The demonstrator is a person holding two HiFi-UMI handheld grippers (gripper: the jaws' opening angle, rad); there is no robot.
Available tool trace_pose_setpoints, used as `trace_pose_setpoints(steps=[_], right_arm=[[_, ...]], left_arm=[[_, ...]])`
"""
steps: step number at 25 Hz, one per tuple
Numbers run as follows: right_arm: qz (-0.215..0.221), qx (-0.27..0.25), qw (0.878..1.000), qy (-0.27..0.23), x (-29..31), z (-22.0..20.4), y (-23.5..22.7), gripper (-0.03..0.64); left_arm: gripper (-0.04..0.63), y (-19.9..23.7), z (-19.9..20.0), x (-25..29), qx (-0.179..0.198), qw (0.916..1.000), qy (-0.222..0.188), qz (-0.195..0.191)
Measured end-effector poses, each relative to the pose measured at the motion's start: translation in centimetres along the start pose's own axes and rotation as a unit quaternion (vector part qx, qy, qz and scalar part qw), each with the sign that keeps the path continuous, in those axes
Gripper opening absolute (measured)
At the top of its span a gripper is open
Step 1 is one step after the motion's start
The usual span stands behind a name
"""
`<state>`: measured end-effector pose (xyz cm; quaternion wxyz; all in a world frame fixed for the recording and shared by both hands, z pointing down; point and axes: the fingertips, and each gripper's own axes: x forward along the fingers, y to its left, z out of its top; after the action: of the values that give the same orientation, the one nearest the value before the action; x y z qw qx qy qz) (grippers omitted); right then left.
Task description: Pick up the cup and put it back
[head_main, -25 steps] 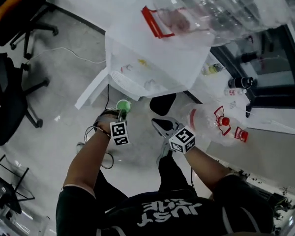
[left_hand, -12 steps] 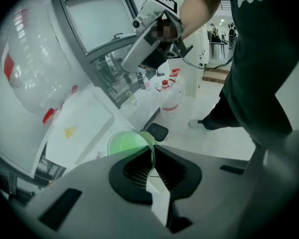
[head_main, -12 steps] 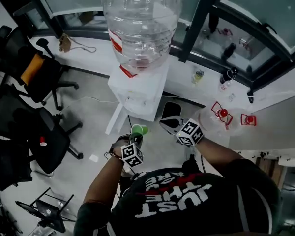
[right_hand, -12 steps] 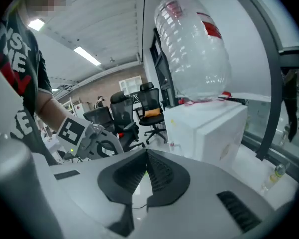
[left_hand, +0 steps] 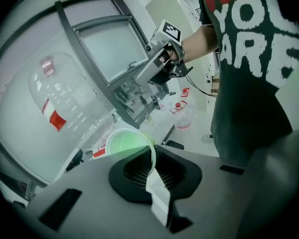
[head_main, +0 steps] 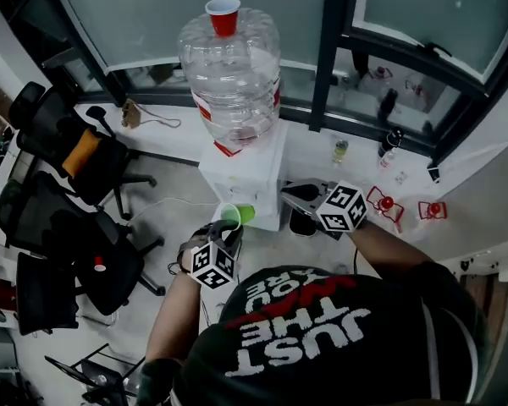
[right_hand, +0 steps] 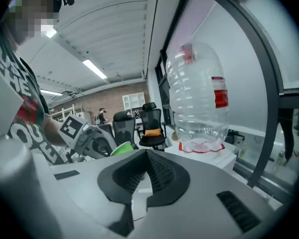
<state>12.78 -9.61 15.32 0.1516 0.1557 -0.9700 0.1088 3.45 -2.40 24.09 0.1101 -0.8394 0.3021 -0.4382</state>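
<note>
A green cup [head_main: 236,215] is tipped on its side, and my left gripper [head_main: 228,228] is shut on its rim. In the left gripper view the cup's [left_hand: 126,143] thin wall sits pinched between the black pads of that gripper [left_hand: 150,156]. My right gripper [head_main: 289,193] hangs just right of the cup, in front of the white water dispenser [head_main: 245,164], shut with nothing in it. In the right gripper view its jaws [right_hand: 147,156] meet on nothing, with the green cup [right_hand: 120,148] off to the left. A red cup [head_main: 223,13] sits upside down on top of the big clear bottle [head_main: 231,73].
Black office chairs [head_main: 63,155] stand on the floor to the left. A window ledge [head_main: 372,155] behind the dispenser carries small bottles [head_main: 389,142]. A second clear water bottle [head_main: 388,203] with a red cap lies at the right. Dark window frames [head_main: 332,41] rise behind.
Both grippers have risen from near the floor to the height of the dispenser's front. The green cup stayed in the left gripper. The head view has lifted from the floor to the window.
</note>
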Motion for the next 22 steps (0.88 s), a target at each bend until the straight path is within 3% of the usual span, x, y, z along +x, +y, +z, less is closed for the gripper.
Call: trace_pose_setpoints(steps=[6,10,22], right_arm=[[0.004,-0.028,0.999,-0.029,-0.2,4.4,1.6,0.032],[0.014,-0.032,0.999,-0.038,-0.2,5.8,2.8,0.032],[0.01,-0.041,0.998,-0.035,-0.9,6.3,3.1,0.032]], left_arm=[[0.021,3.2,2.8,-5.6,0.028,0.9985,-0.019,0.042],[0.021,4.3,3.9,-8.1,0.022,0.997,-0.04,0.063],[0.021,4.0,5.0,-8.8,0.034,0.9962,-0.048,0.064]])
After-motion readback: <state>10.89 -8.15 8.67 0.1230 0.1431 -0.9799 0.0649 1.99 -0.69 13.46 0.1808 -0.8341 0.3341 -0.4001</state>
